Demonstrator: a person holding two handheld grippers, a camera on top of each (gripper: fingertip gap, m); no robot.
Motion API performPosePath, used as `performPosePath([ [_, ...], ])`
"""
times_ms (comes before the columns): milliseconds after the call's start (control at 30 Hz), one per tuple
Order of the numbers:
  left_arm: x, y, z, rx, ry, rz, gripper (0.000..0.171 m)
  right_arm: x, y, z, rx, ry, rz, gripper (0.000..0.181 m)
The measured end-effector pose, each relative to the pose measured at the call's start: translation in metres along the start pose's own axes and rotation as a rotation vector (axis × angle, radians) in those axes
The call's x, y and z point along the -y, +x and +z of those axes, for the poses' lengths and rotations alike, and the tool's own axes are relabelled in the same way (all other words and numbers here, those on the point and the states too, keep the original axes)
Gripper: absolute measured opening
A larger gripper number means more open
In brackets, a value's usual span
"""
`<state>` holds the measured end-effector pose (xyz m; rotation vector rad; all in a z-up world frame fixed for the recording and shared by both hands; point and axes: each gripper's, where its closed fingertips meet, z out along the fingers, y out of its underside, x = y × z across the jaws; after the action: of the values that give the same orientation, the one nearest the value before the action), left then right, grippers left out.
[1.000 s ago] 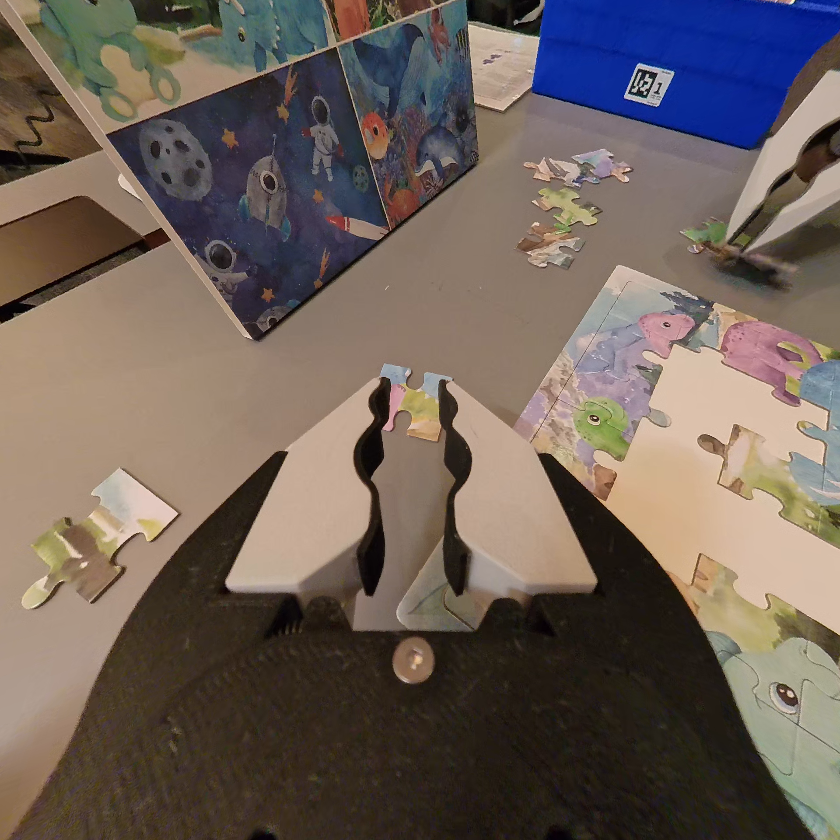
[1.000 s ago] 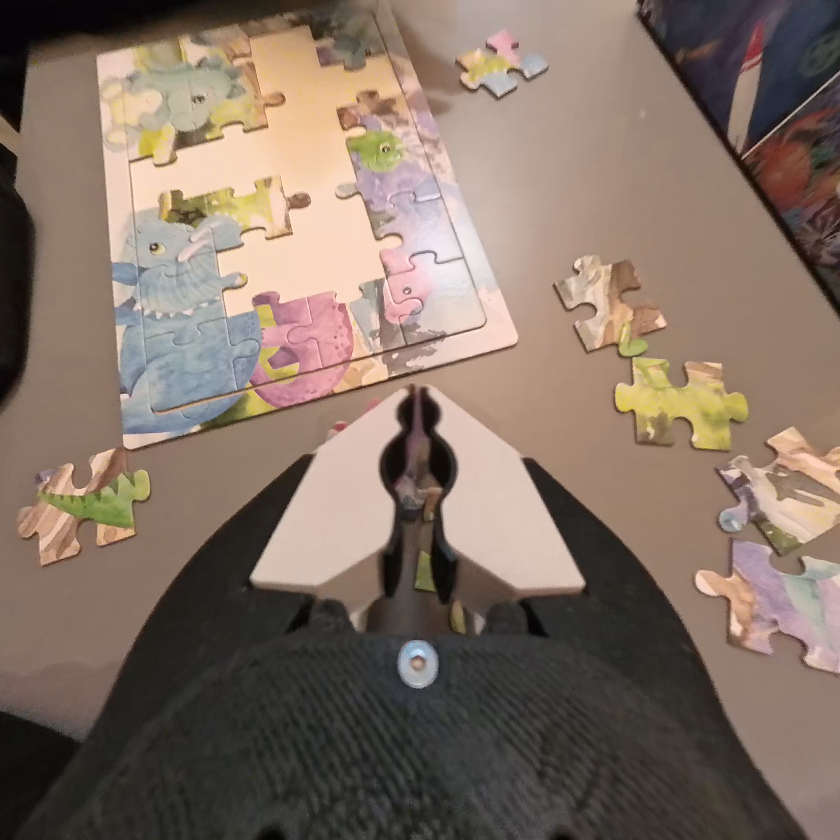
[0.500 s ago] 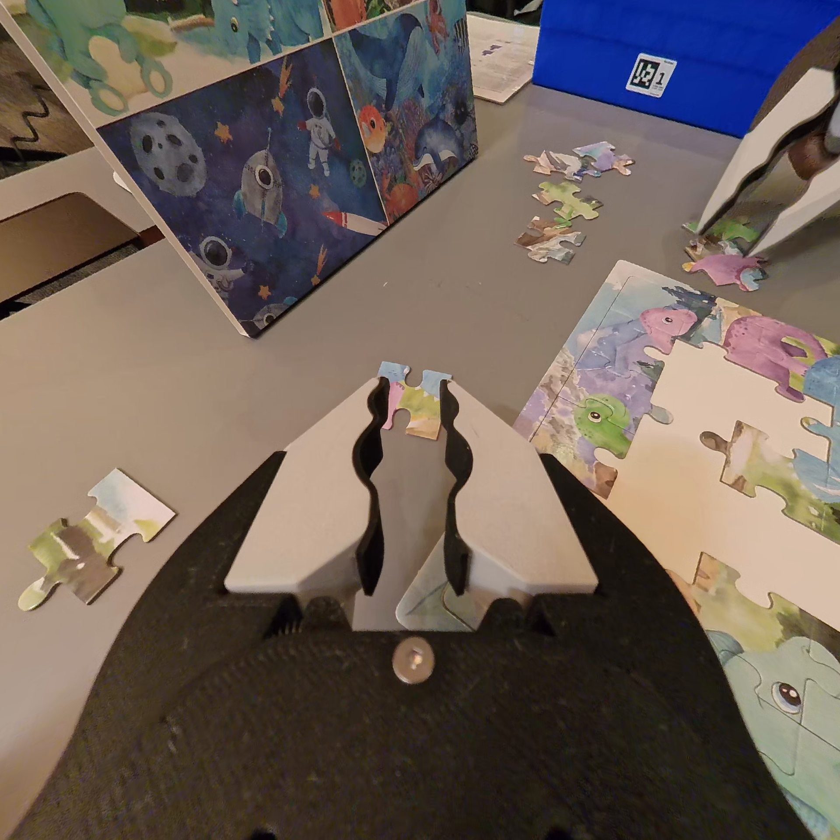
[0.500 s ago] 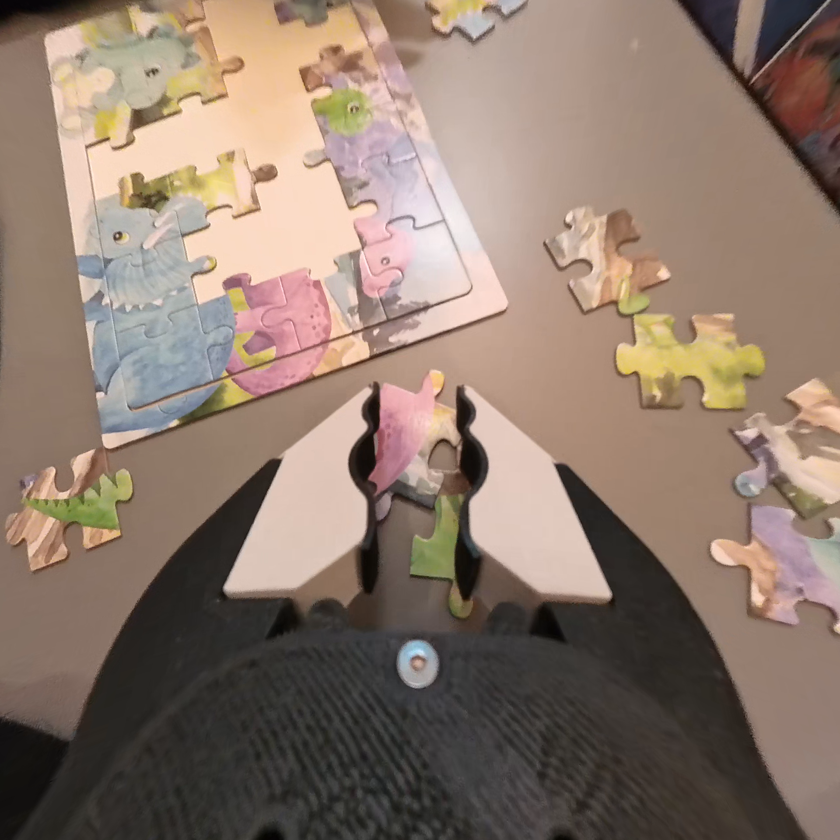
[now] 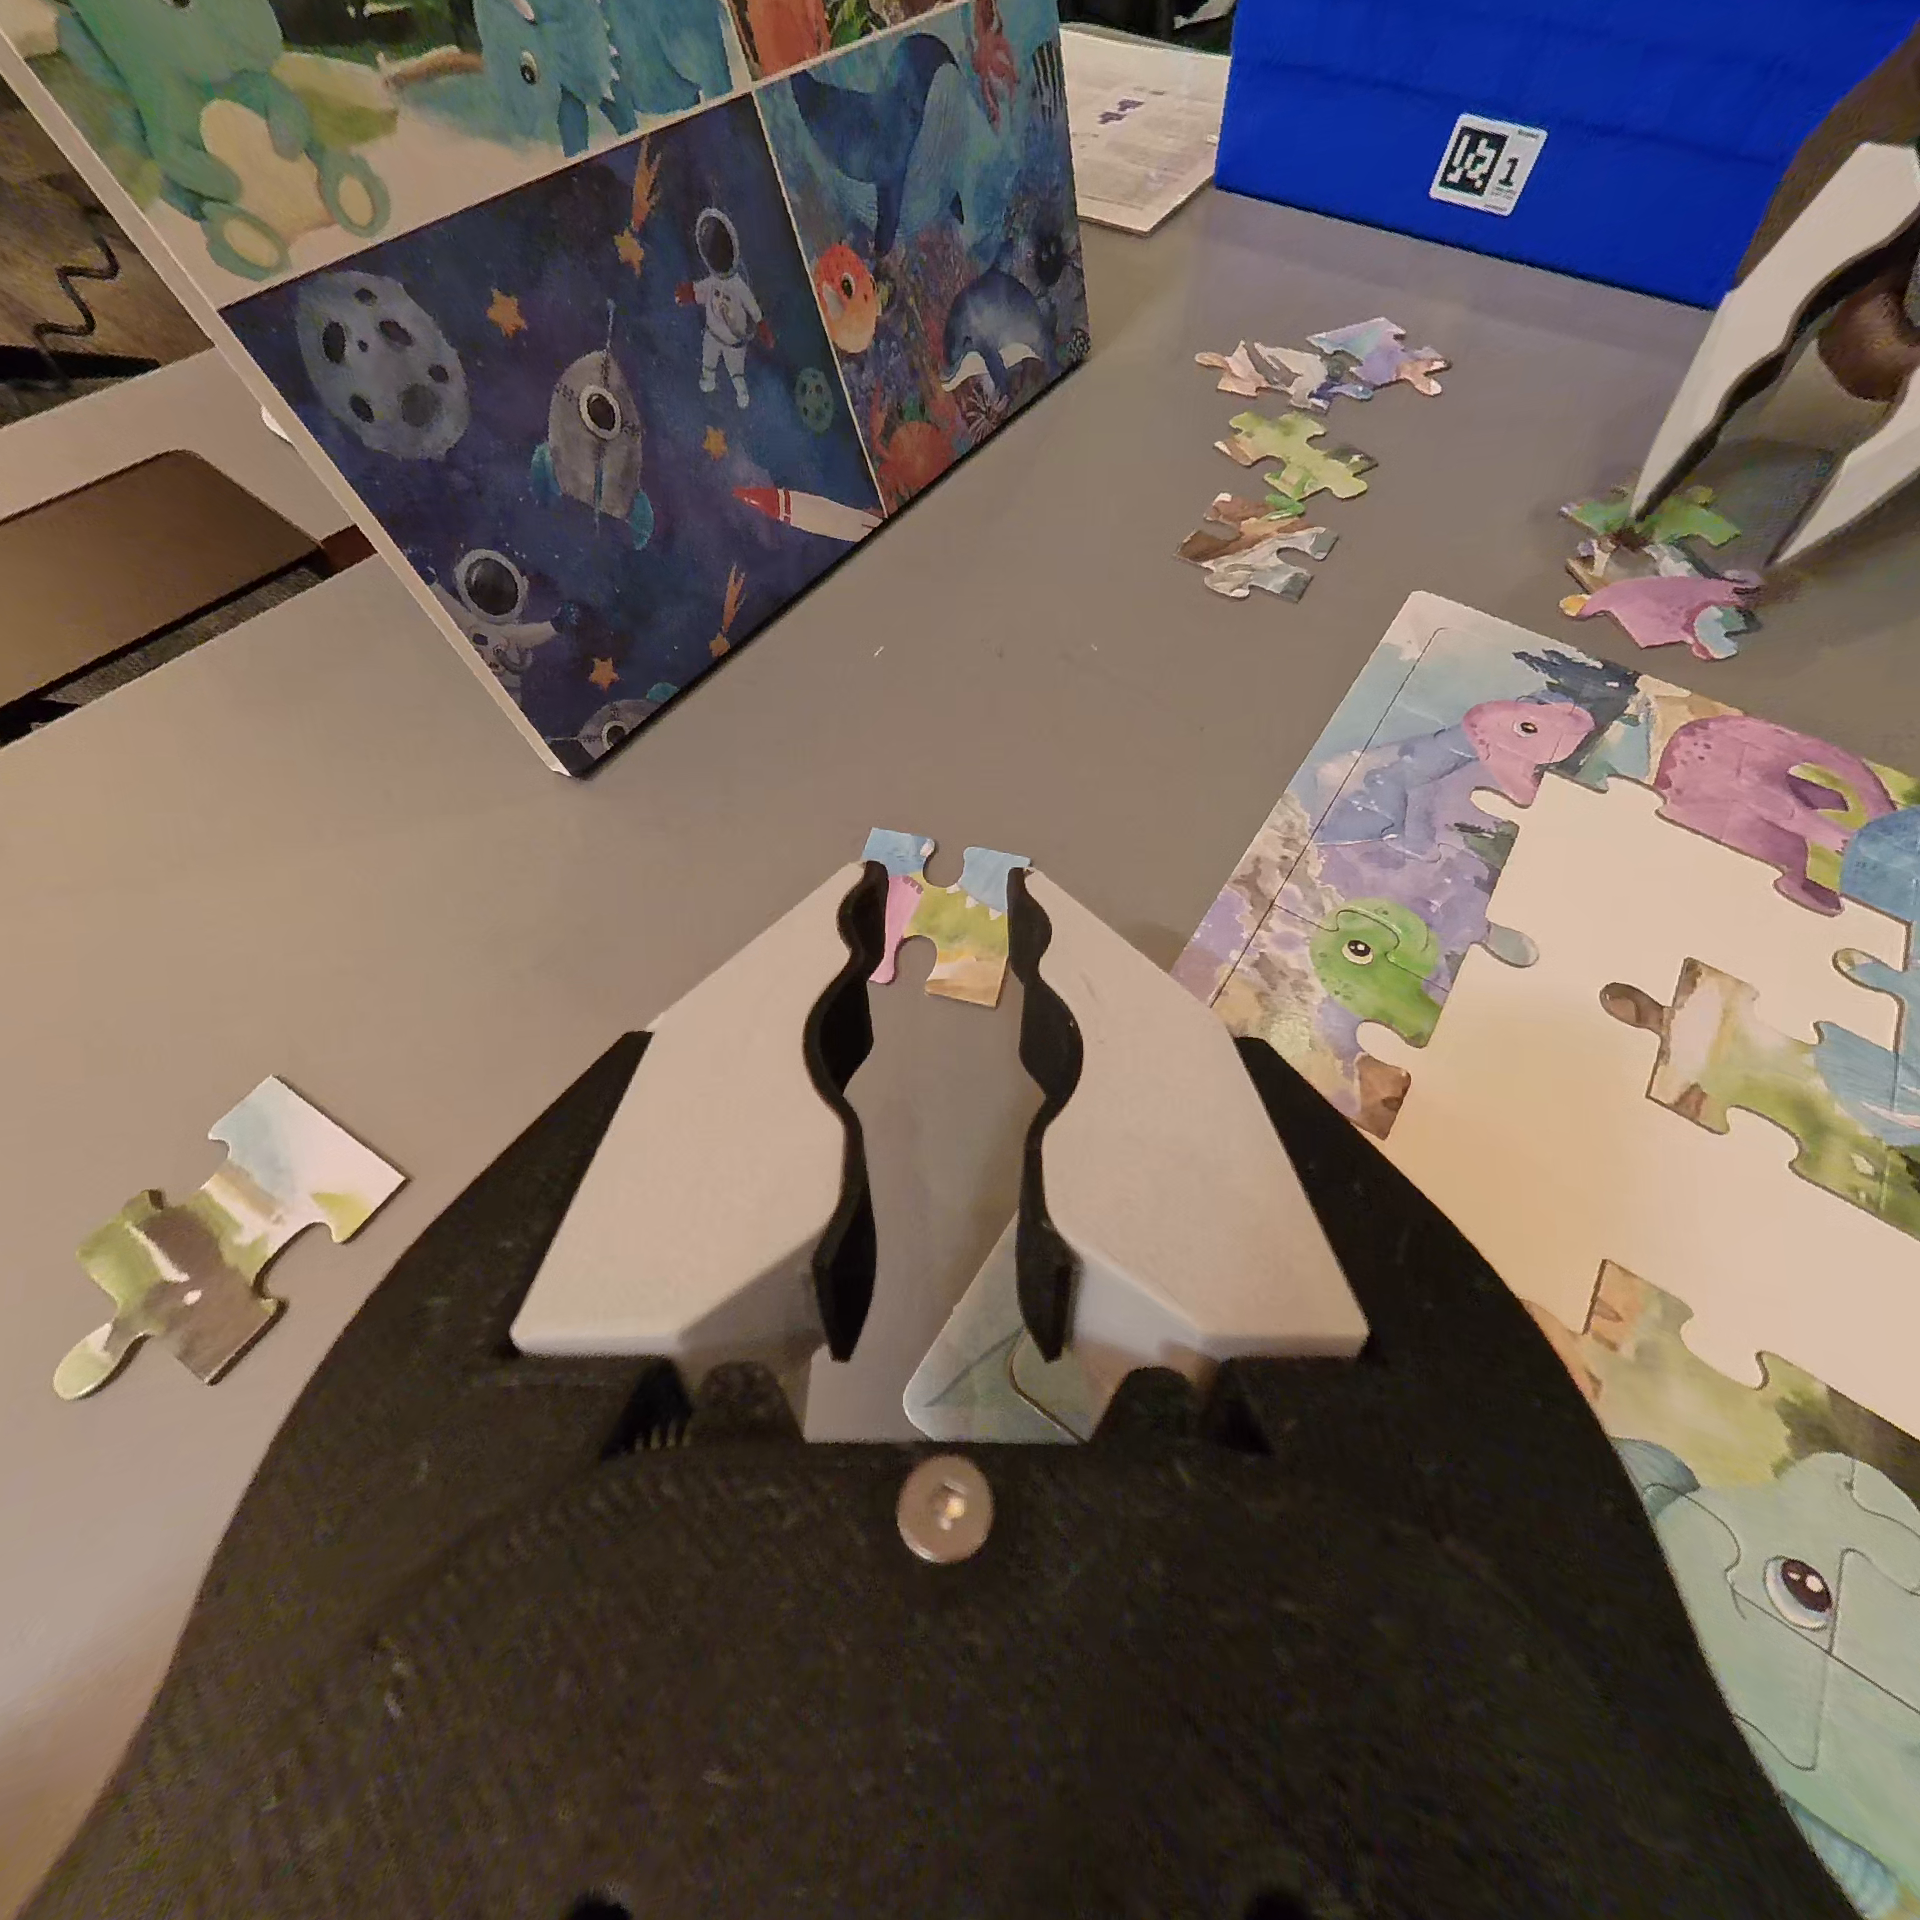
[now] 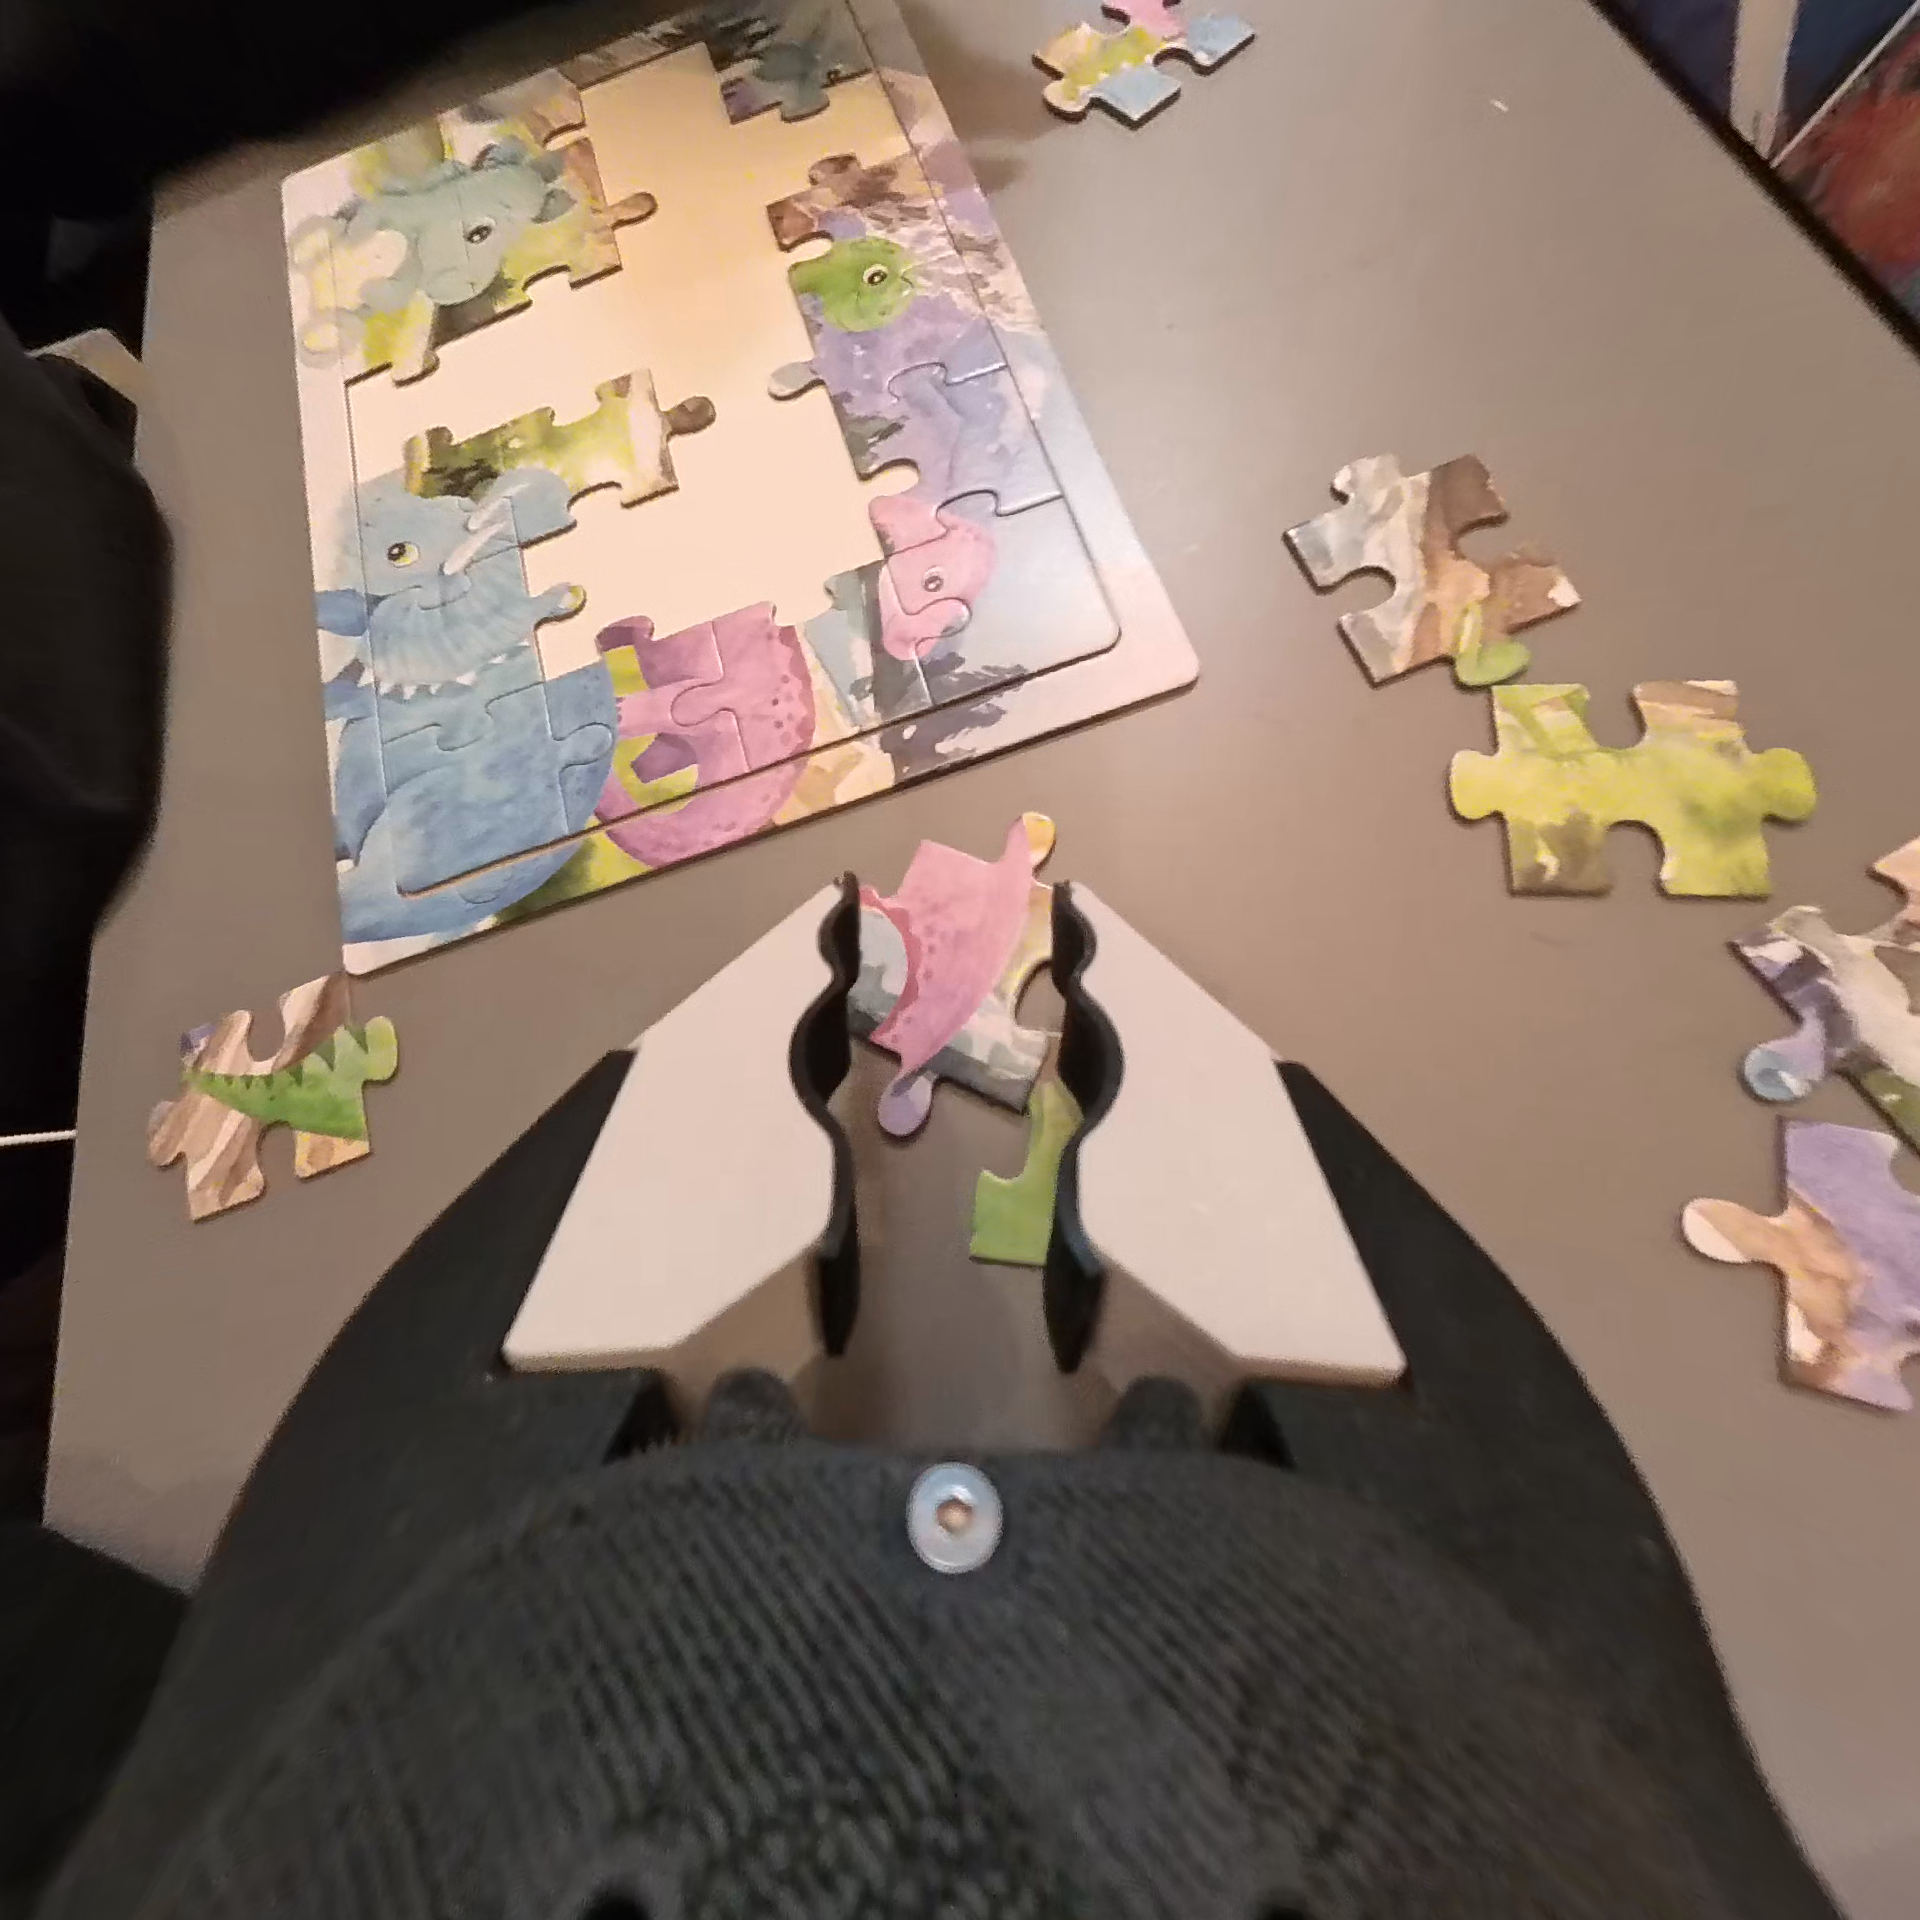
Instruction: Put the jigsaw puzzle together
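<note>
On the grey table [image 5: 935,675] a big box [image 5: 644,343] with space and sea pictures stands tilted beyond the left gripper [image 5: 940,894], and a blue bin [image 5: 1558,125] stands farther back. The puzzle board [image 6: 727,416] lies flat, partly filled, with a bare cream middle. The left gripper is spread open over a small blue-pink piece [image 5: 951,925]. The right gripper [image 6: 951,904] is also released; a pink piece [image 6: 956,956] lies between its wavy black pads, overlapping a green piece [image 6: 1013,1184]. Loose cardboard pieces [image 6: 1621,790] lie to the right.

Both wrist views close, angled down — share puzzle board [image 5: 1538,1195] [image 6: 727,312].
</note>
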<state>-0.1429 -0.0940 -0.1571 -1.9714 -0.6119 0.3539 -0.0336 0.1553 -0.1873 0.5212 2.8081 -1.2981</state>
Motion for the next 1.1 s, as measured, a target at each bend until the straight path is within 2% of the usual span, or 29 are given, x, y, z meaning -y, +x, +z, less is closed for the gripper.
performPosePath([
  [267, -0.001, 0.000, 0.001, 0.000, -0.004, 0.002, 0.022, -0.008, 0.002, 0.019, -0.025, -0.068, -0.018, 0.053],
  [367, -0.001, 0.000, 0.001, 0.000, -0.001, 0.000, 0.022, -0.010, 0.003, 0.017, -0.025, -0.073, -0.006, 0.053],
  [767, -0.001, 0.000, 0.001, 0.002, -0.002, 0.001, 0.022, -0.021, -0.006, 0.004, 0.055, -0.082, 0.077, 0.029],
  [1000, -0.001, 0.001, 0.001, 0.002, -0.007, 0.008, 0.022, -0.023, -0.005, 0.007, 0.031, -0.105, 0.037, 0.010],
  [1100, -0.002, 0.001, 0.001, 0.002, -0.008, 0.007, 0.022, -0.023, -0.004, 0.007, 0.022, -0.109, 0.029, 0.008],
])
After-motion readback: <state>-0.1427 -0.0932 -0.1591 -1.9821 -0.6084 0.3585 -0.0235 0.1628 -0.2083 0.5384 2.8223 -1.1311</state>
